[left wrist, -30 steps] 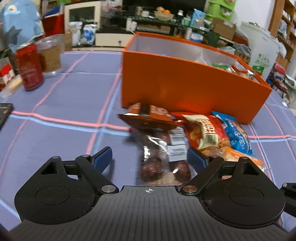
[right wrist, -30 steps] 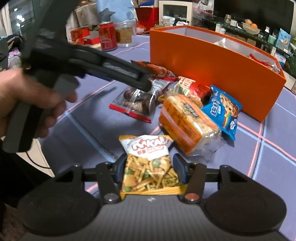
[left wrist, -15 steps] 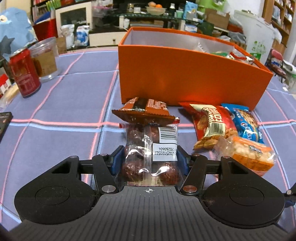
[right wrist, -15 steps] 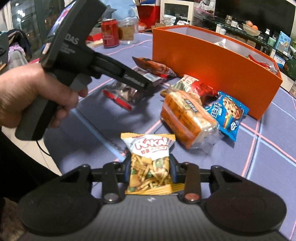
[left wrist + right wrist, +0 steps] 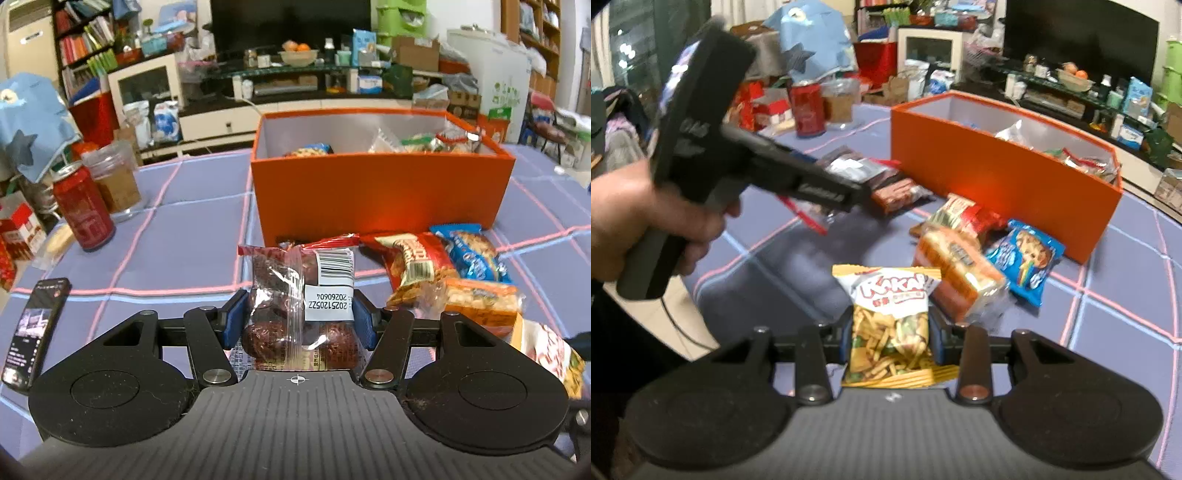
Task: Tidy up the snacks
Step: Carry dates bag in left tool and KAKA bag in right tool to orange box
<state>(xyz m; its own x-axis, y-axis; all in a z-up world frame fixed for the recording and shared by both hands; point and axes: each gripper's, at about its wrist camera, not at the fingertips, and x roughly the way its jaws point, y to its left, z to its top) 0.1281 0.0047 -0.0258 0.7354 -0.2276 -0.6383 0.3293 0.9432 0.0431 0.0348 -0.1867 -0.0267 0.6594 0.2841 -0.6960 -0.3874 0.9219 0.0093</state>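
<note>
I see the orange box (image 5: 380, 192) standing open at twelve o'clock as the drop target, so my left gripper (image 5: 297, 321) is clamped on the clear pack of dark balls (image 5: 295, 317) and my right gripper (image 5: 891, 339) pinches the yellow strip-snack bag (image 5: 890, 321), both lifted for carrying

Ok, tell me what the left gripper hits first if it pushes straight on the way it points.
Probably the cloth-covered table just short of the orange box, or the box's front wall. The left gripper, shut on the clear bag, points downward at it. Depth is hard to judge.
</note>
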